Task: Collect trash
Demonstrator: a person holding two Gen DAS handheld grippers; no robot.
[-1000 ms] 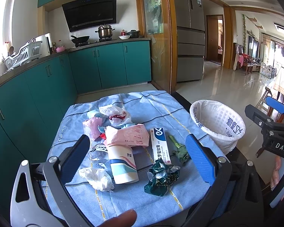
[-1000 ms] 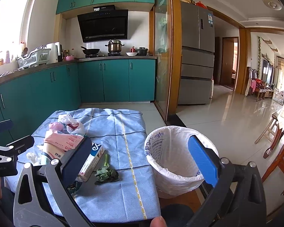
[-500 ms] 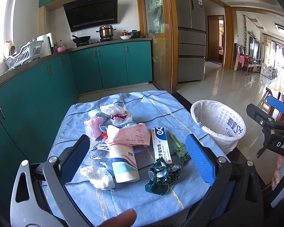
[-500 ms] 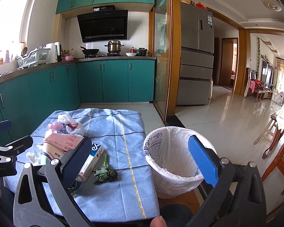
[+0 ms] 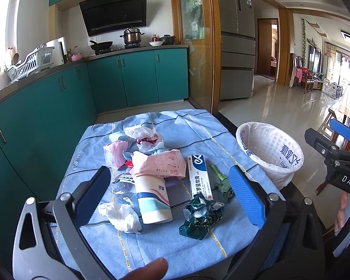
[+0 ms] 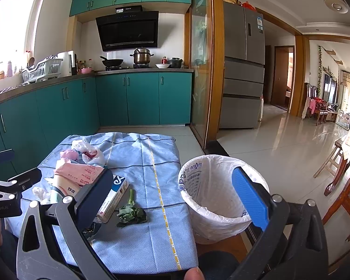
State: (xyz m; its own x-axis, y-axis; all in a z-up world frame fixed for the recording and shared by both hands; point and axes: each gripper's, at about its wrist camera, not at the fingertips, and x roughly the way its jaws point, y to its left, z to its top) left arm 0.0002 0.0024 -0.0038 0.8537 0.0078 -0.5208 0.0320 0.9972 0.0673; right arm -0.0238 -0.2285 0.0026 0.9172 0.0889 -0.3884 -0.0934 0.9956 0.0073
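You held the left gripper (image 5: 169, 192) above the near end of the table with its jaws spread wide and nothing between them, and the litter lay framed in that gap. On the blue checked tablecloth (image 5: 198, 135) a white paper cup (image 5: 152, 200) lay on its side, with a crumpled white tissue (image 5: 120, 217) just to its left and a crushed dark green wrapper (image 5: 200, 217) just to its right. A long white and blue toothpaste box (image 5: 199, 177) lay beside the cup, and a wilted green vegetable stalk (image 5: 221, 183) sat just right of the box. Behind the cup a pink wrapper (image 5: 158, 165) rested against its top end, with a pink plastic bag (image 5: 115, 155) and a white plastic bag (image 5: 147, 137) showing something red farther back.

Your right gripper (image 6: 172, 197) was also wide apart and empty, held over the table's right side. Its blue finger pad (image 6: 249, 197) stood in front of the white-lined trash bin (image 6: 212, 182), which stood on the floor just beside the table's right edge. Its liner looked empty as far as the view reached
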